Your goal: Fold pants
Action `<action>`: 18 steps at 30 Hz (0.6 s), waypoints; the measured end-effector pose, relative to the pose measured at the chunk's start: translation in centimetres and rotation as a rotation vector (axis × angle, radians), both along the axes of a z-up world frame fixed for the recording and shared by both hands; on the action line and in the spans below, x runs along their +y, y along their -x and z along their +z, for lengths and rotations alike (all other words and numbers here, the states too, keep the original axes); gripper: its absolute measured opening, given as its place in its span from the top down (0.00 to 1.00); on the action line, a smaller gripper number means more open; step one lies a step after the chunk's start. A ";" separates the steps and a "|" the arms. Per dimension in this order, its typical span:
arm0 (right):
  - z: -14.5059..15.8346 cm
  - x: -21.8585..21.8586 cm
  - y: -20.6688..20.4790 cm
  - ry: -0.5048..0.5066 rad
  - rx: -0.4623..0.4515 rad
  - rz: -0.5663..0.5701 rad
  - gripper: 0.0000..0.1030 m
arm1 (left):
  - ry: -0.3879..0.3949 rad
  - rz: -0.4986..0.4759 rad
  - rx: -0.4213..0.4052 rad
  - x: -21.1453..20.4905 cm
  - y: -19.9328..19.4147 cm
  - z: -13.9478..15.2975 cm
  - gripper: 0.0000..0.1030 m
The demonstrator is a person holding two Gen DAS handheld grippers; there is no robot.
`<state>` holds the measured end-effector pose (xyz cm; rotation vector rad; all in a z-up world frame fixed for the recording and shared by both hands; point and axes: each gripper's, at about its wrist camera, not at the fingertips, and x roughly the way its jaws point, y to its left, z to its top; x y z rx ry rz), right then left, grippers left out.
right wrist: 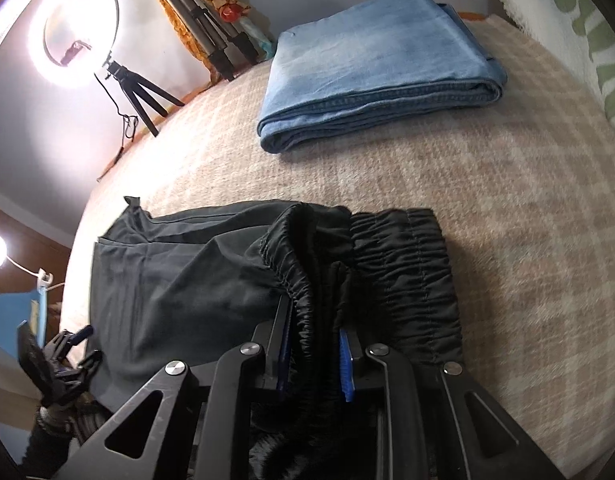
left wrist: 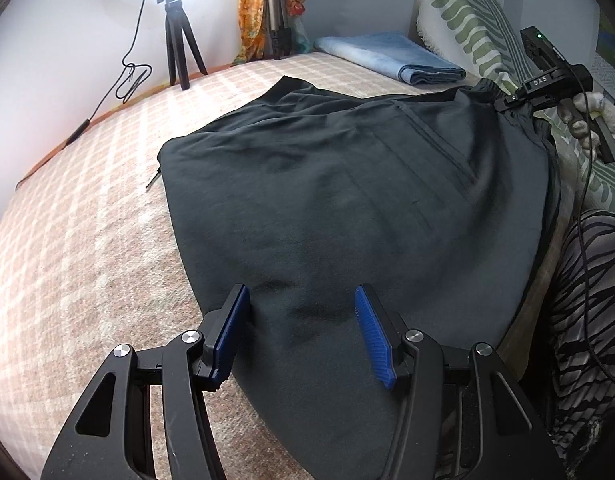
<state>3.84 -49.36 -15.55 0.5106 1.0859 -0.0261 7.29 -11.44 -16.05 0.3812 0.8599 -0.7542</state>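
We've got the black pants point(left wrist: 347, 200) spread across the checked bedcover point(left wrist: 87, 240), already doubled lengthwise by the look of it, with the elastic waistband point(right wrist: 403, 264) at the far end from our left side. Our right gripper point(right wrist: 313, 360) is clamped onto a bunched piece of that waistband, blue pads pressing gathered fabric between them. Our left gripper point(left wrist: 303, 332) hovers over the near end of the pants with its jaws apart and nothing between them, just cloth lying underneath. Here's the worry: the right grip looks like it has only part of the waistband, so if we lift now a lower layer could slide free and the fold would go crooked. And with the left side not yet holding anything, pulling from the waist alone could drag the whole garment across the cover and wrinkle it. The folded blue jeans point(right wrist: 379, 72) sit well apart beyond, so no risk of a tangle there.
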 end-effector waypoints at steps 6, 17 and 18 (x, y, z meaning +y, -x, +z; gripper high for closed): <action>-0.1 -0.4 0.1 -0.004 -0.004 -0.005 0.83 | -0.015 -0.013 -0.025 0.0 0.5 0.1 0.48; 3.2 -1.9 4.6 -0.059 -0.043 -0.097 0.57 | -0.010 -0.017 -0.015 0.2 0.6 0.0 0.48; 3.6 -1.6 5.4 -0.073 -0.057 -0.098 0.57 | -0.008 -0.018 -0.012 0.3 0.6 0.0 0.48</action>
